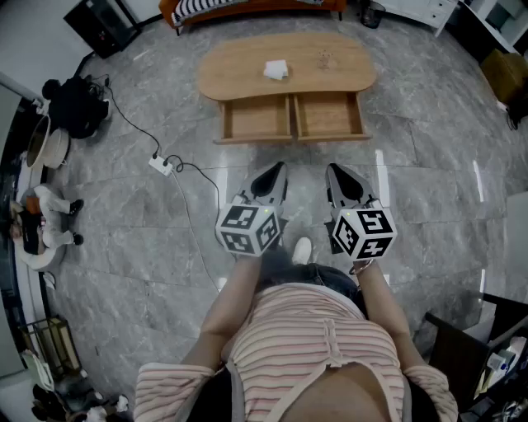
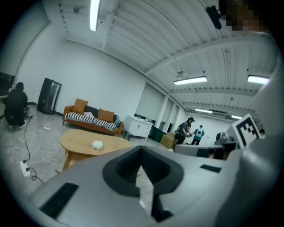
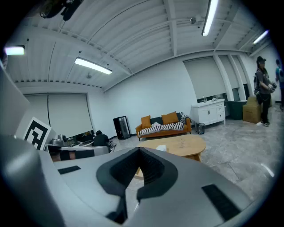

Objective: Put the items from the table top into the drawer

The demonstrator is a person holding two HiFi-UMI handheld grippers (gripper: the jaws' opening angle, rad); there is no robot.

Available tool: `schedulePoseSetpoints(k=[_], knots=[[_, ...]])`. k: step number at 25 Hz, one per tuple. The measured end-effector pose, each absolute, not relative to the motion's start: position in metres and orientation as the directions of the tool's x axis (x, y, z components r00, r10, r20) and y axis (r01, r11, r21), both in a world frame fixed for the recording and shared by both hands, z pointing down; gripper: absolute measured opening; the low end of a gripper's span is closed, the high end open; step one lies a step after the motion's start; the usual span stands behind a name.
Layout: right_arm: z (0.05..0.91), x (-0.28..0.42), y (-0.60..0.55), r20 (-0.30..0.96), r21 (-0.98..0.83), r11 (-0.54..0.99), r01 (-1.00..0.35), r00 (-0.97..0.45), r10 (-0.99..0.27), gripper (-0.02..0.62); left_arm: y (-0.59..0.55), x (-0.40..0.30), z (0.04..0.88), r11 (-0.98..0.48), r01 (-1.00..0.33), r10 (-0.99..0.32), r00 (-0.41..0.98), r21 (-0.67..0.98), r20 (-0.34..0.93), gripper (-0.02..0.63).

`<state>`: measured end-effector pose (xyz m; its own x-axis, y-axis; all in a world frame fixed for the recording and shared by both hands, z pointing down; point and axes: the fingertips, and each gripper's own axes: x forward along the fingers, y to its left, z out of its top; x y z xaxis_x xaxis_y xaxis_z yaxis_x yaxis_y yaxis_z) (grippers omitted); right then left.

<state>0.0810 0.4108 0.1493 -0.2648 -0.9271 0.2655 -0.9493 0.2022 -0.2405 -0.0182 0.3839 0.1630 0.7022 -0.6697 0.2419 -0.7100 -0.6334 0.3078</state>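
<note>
1. Both grippers are held low in front of the person, over the grey stone floor (image 1: pixel 124 247) and well short of the table (image 1: pixel 239 78).
2. The left gripper (image 1: pixel 279 171) has its jaws pressed together. In the left gripper view the tips meet and there's nothing between them. It points toward the table and tilts slightly down.
3. The right gripper (image 1: pixel 333 171) looks the same to me. In the right gripper view its jaws are pressed together with nothing pinched, and it's aimed at the table too.
4. The two grippers sit side by side, near each other but not touching. Each marker cube is close to the person's striped shirt (image 1: pixel 313 338).
5. The table is an oval wooden one. A crumpled white tissue (image 1: pixel 275 69) lies near the middle of the surface.
6. A small clear thing (image 1: pixel 324 59) stands to the right of the tissue, apart from it and toward the right end of the surface. It's too small for me to say what it is.
7. Two drawers are pulled out from the table's near edge. The left drawer (image 1: pixel 256 119) and the right drawer (image 1: pixel 328 115) sit side by side, and both show their wooden bottoms.
8. A white power strip (image 1: pixel 161 165) lies on the floor off the table's left end, with a cable trailing from it.
9. An orange sofa (image 1: pixel 247 7) stands beyond the table's far edge.
</note>
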Motion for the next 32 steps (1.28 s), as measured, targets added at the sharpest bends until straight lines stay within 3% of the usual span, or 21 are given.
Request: schedulePoseSetpoints(k=[32], knots=[[0.171, 0.108, 0.396, 0.268, -0.312, 0.203, -0.928, -0.291, -0.919, 0.009, 0.361, -0.007, 0.191, -0.581, -0.751, -0.686, 0.659, 0.313, 0.309, 0.012]])
